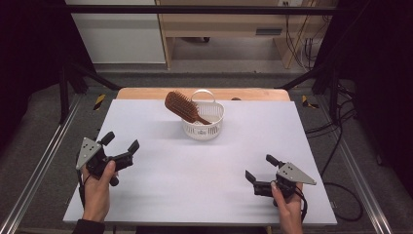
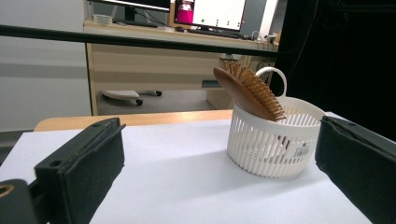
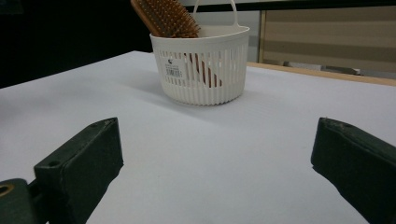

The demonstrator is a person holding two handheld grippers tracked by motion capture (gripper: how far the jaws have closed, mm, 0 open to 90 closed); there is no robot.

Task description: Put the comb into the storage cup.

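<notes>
A brown wooden hairbrush leans in a small white slotted basket near the table's far middle, handle down inside, bristle head sticking out over the left rim. My left gripper is held open at the near left of the white tabletop, jaws wide apart with nothing between them. At the near right my right gripper is also open and holds nothing. Both point toward the basket from a distance.
The white board lies on a wooden table whose far edge shows behind it. Metal rails run along both sides. A desk with monitors and cables stands beyond the table.
</notes>
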